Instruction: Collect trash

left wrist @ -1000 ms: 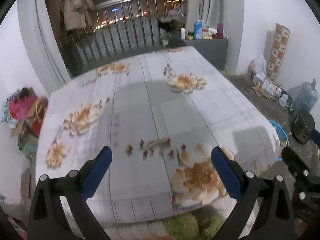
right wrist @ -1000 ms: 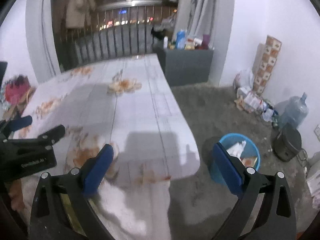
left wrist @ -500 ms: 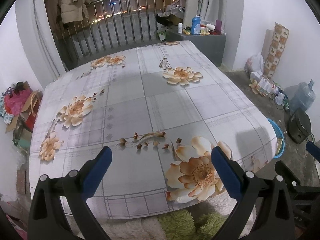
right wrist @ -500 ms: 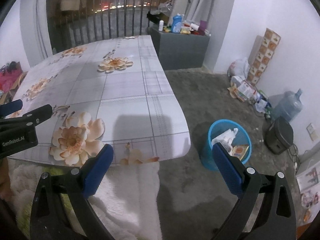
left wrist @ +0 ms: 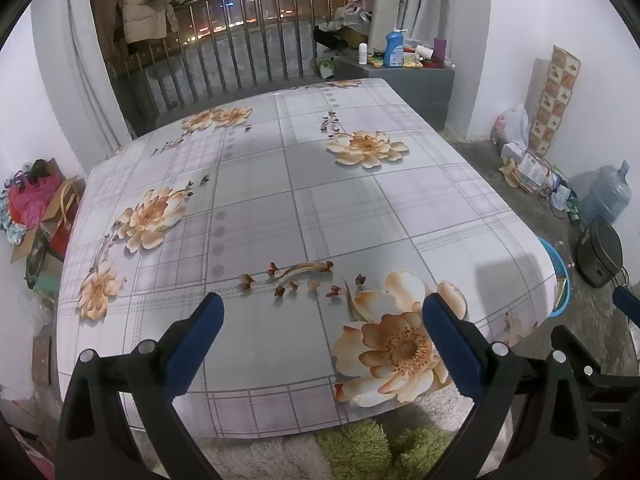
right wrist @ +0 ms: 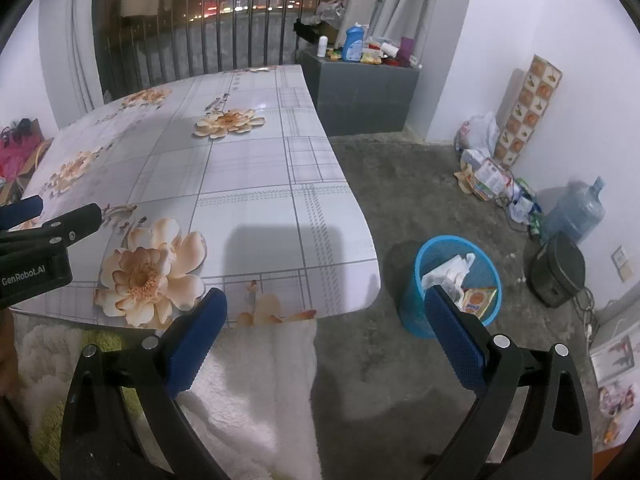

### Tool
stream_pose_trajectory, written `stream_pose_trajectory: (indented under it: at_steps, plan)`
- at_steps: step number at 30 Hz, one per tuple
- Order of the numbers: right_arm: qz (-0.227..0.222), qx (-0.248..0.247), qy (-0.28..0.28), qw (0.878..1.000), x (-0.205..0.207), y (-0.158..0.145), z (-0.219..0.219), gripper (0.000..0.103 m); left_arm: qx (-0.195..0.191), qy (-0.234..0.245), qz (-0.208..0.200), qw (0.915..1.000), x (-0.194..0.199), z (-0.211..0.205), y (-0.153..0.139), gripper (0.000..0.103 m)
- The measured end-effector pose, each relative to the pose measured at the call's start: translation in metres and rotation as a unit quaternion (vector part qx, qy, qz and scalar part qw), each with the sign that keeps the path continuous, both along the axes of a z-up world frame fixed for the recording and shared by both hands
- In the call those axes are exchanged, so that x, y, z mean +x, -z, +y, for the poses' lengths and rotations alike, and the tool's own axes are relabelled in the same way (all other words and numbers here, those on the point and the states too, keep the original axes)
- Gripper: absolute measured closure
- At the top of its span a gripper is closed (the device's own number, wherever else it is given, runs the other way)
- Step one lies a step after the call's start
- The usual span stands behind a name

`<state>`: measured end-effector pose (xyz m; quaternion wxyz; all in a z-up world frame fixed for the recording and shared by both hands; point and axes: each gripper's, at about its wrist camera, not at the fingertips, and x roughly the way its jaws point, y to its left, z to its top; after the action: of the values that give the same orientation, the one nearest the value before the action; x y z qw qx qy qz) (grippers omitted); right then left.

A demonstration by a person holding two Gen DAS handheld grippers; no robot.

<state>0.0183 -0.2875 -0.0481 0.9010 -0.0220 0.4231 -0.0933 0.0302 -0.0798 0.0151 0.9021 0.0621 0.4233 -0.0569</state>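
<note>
A blue mesh waste bin (right wrist: 416, 304) stands on the floor right of the table, holding white crumpled paper (right wrist: 448, 270) and an orange packet (right wrist: 478, 300). Its rim also shows in the left wrist view (left wrist: 558, 276). My left gripper (left wrist: 322, 334) is open and empty over the table's near edge. My right gripper (right wrist: 324, 330) is open and empty, held off the table's near right corner, above the floor and left of the bin. The left gripper also shows at the left of the right wrist view (right wrist: 36, 236). I see no loose trash on the table.
The table (left wrist: 256, 216) has a flowered plaid cloth. A fluffy white and green rug (right wrist: 256, 380) lies under its near edge. A grey cabinet (right wrist: 360, 92) with bottles stands behind. A water jug (right wrist: 576, 212), a black pot (right wrist: 556, 276) and bags (right wrist: 480, 136) sit by the right wall.
Both grippers have pulled back and risen a little, so the table and bin sit lower and farther in view. The blur has gone. Both stay open and empty.
</note>
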Motion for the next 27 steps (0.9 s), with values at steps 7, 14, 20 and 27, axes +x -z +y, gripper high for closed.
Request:
stream_pose_trajectory:
  at_steps: [7,14,20,27]
  plan:
    - [0.001,-0.001,0.0,1.0,0.0001,0.0,0.0005,0.008,-0.001,-0.004,0.002,1.0,-0.0001,0.001,0.001,0.006]
    - [0.0,0.0,0.0,1.0,0.0002,-0.0001,0.0006,0.008,0.001,-0.006,0.005,1.0,-0.0006,0.0007,0.0023,0.006]
    - [0.001,-0.001,-0.002,1.0,0.0,0.0019,0.0005,0.008,0.001,-0.006,0.005,1.0,0.0001,0.0013,0.0024,0.006]
    - [0.001,-0.001,-0.004,1.0,-0.0003,0.0028,0.0,0.008,0.001,-0.007,0.005,1.0,0.0002,0.0023,0.0033,0.006]
